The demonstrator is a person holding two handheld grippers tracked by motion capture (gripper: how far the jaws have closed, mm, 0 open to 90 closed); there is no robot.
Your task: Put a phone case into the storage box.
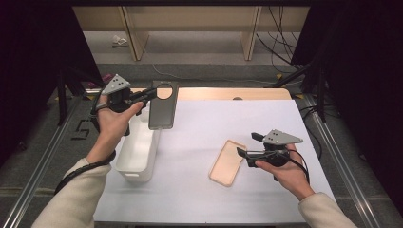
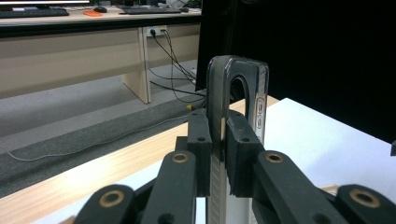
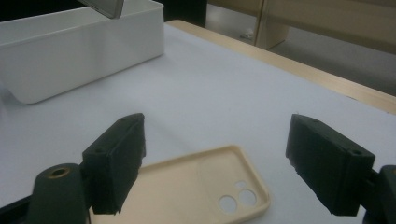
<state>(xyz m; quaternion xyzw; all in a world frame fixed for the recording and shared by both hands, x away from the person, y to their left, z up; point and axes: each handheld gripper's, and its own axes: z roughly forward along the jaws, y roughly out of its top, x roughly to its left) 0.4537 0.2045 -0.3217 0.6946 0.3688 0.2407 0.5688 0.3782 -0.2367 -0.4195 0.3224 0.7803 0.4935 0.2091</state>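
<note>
I hold the dark phone case (image 1: 162,105) clamped in my left gripper (image 1: 151,93), above the white bin's (image 1: 138,156) far end, long axis near-to-far, round cutout far. My right gripper (image 3: 212,163) stands wide over the beige case (image 1: 227,162).

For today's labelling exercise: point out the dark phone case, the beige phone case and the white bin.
dark phone case (image 1: 162,114), high view, middle of its back.
beige phone case (image 1: 227,163), high view, its inner face.
white bin (image 1: 146,164), high view, its right wall.
</note>
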